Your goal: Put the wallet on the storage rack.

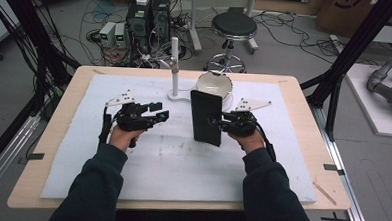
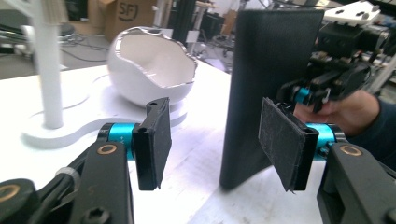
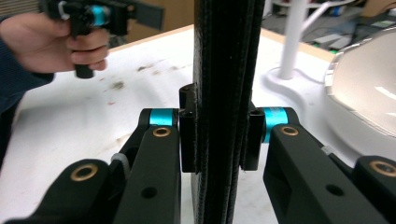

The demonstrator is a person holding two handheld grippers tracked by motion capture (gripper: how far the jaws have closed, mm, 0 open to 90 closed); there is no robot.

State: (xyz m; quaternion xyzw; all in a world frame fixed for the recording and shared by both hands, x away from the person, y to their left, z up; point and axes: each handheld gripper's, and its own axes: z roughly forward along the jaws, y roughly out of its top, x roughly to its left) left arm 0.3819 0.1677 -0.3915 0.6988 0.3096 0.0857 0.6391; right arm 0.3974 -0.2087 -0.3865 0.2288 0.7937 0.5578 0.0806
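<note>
at mid-table, on the white foam mat [image 1: 181, 165]: flat black textured rectangular panel [image 1: 206, 117] stood upright on edge, clamped between right gripper [image 3: 219, 135] pads. left gripper [image 2: 212, 140] just beside panel, jaws apart, empty. white eggshell-shaped bowl [image 1: 214, 86] right behind.

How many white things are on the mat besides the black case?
2: a white bowl behind the black case, and a white post stand just left of the bowl.

Black stool [image 1: 233, 26], cable-strewn grey floor [image 1: 286, 54]
</note>
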